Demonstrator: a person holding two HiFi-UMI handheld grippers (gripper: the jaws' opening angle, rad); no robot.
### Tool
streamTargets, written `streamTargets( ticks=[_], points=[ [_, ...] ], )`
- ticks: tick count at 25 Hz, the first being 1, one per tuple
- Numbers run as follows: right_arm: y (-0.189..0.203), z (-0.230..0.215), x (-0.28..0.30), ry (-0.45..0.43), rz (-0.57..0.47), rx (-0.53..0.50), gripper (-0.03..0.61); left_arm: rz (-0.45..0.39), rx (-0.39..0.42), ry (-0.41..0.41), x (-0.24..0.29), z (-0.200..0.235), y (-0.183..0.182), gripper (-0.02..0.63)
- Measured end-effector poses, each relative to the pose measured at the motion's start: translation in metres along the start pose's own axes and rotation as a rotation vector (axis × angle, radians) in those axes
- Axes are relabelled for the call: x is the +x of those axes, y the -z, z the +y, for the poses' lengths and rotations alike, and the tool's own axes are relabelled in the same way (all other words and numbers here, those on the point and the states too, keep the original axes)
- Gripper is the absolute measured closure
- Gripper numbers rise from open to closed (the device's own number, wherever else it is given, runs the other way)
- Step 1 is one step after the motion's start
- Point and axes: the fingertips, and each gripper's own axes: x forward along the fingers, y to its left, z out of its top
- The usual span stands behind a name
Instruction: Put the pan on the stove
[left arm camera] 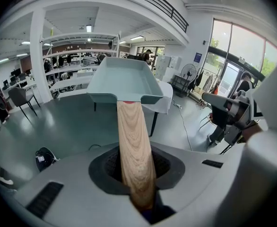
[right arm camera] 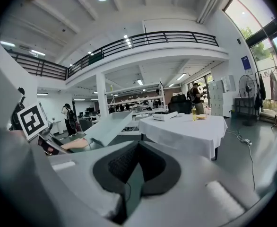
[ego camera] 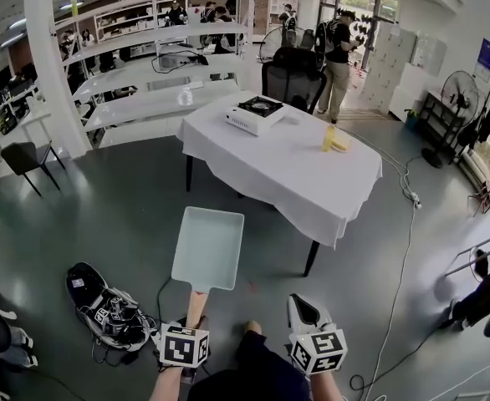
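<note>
Grey floor (ego camera: pixel 103 215) separates the person from the white-clothed tabletop (ego camera: pixel 295 165), so the left gripper (left arm camera: pixel 137 174) jaws clamp the pale-teal square pan (ego camera: pixel 209 247) by its wooden handle (left arm camera: pixel 134 136) for carrying to the white portable stove (ego camera: pixel 256 113) at the far-left corner, while the right gripper (right arm camera: pixel 134 169) jaws rest together, empty.

The near end of the wooden handle (left arm camera: pixel 136 145) sinks into the dark gap between the left gripper's (left arm camera: pixel 137 151) fingers, so its tip cannot be seen. In the head view a marker cube (ego camera: pixel 184 345) covers those fingers and the grip itself. Beyond the fingertips the pan (left arm camera: pixel 122 79) hides most of the table (left arm camera: pixel 164 100) and all that stands on it. Far ahead of both pairs of fingers, the stove (ego camera: pixel 255 113) is too small to show its burner parts, and the yellow things (ego camera: pixel 335 139) cannot be identified. Left of the left fingers, a dark heap (ego camera: pixel 111 312) on the floor is too tangled to identify. The person's forearms are cut off by the head view's bottom edge
</note>
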Motion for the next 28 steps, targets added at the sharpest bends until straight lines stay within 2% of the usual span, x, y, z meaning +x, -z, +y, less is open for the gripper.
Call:
streamTargets(
  ticks=[14,28],
  points=[
    [-0.039,-0.053,0.102,-0.016,0.027,-0.017,0.577,0.013,-0.021,-0.004,0.060,0.023,-0.087,0.548],
    [-0.059,-0.095,0.168,-0.053,0.039,-0.019,0.577,0.007,-0.047,-0.013,0.109,0.026,-0.147,0.548]
  ],
)
